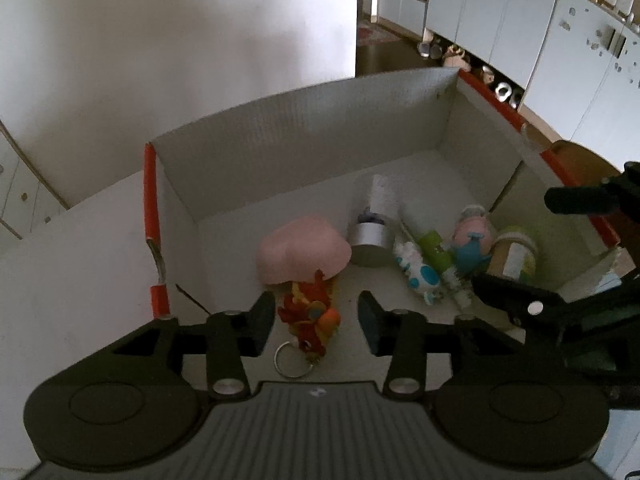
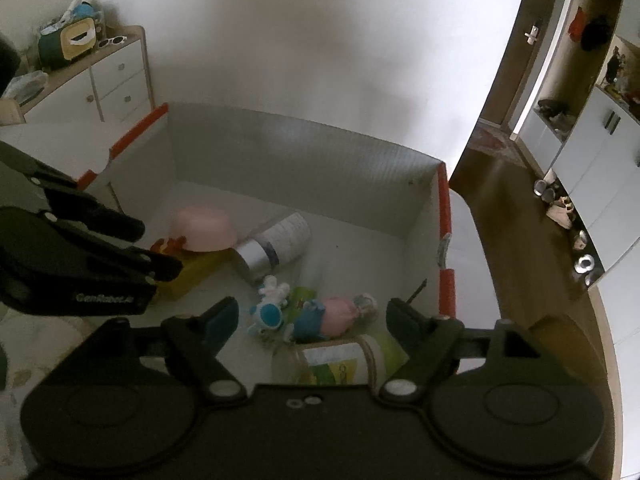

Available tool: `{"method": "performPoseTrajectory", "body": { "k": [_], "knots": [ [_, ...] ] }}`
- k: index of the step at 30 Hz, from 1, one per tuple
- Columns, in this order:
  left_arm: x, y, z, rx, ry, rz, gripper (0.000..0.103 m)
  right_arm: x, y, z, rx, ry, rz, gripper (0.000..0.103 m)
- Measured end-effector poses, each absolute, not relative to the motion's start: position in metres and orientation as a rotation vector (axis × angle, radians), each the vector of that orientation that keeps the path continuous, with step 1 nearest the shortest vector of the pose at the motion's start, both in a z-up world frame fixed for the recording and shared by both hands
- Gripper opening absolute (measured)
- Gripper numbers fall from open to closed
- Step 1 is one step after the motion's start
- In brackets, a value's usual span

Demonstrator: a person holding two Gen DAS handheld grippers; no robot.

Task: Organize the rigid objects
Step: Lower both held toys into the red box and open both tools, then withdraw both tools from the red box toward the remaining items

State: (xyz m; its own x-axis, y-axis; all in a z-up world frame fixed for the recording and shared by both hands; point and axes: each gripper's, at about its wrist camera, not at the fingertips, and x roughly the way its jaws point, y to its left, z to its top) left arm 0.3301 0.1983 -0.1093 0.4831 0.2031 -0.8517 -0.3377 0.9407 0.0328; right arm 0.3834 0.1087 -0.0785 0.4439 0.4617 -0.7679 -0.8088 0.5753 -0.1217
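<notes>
**Q:** White cardboard with red-taped edges: is that the box (image 1: 304,128) your grippers are over?

**A:** Yes. It is an open box with grey-white inner walls, and you are looking down into it from its near side. All the small objects lie on its floor, gathered toward the near half.

**Q:** What do you have under your left gripper (image 1: 316,316)?

**A:** Its jaws are spread, with nothing pinched. Between them, on the box floor, lies a red and orange dragon keychain (image 1: 310,320) with a metal ring (image 1: 292,360) at its near end. Just beyond it, touching its far end, sits a smooth pale pink rounded shape (image 1: 302,250).

**Q:** And to the right of that?

**A:** A bottle with a silver cap (image 1: 370,240) lies on its side, its white body pointing away. Next come a white figure with blue spots (image 1: 416,270), a green tube (image 1: 434,248), and a pink and blue pig figure (image 1: 472,240), packed close together.

**Q:** What about your right gripper (image 2: 312,320)?

**A:** Its jaws are also spread wide and empty. Just below them, at the near right of the box, lies a clear jar with a green and white label (image 2: 340,362), on its side. The pig figure and spotted figure lie just beyond it.
</notes>
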Motion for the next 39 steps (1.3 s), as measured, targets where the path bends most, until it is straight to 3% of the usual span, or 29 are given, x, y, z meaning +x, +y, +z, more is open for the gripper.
{"method": "performPoseTrajectory", "body": {
  "k": [30, 31, 33, 39],
  "knots": [
    [0.245, 0.158, -0.025, -0.154, 0.834, 0.213, 0.052, 0.312, 0.040, 0.001, -0.300, 0.693, 0.814, 0.097],
    [0.242, 0.156, -0.023, -0.152, 0.829, 0.207, 0.053, 0.310, 0.037, 0.003, -0.282, 0.700, 0.818, 0.097],
    [0.234, 0.153, -0.019, -0.149, 0.812, 0.200, 0.066, 0.303, 0.029, 0.007, -0.254, 0.706, 0.828, 0.097],
    [0.212, 0.142, -0.010, -0.150, 0.772, 0.179, 0.069, 0.278, 0.011, 0.013, -0.242, 0.675, 0.850, 0.099]
  ]
}}
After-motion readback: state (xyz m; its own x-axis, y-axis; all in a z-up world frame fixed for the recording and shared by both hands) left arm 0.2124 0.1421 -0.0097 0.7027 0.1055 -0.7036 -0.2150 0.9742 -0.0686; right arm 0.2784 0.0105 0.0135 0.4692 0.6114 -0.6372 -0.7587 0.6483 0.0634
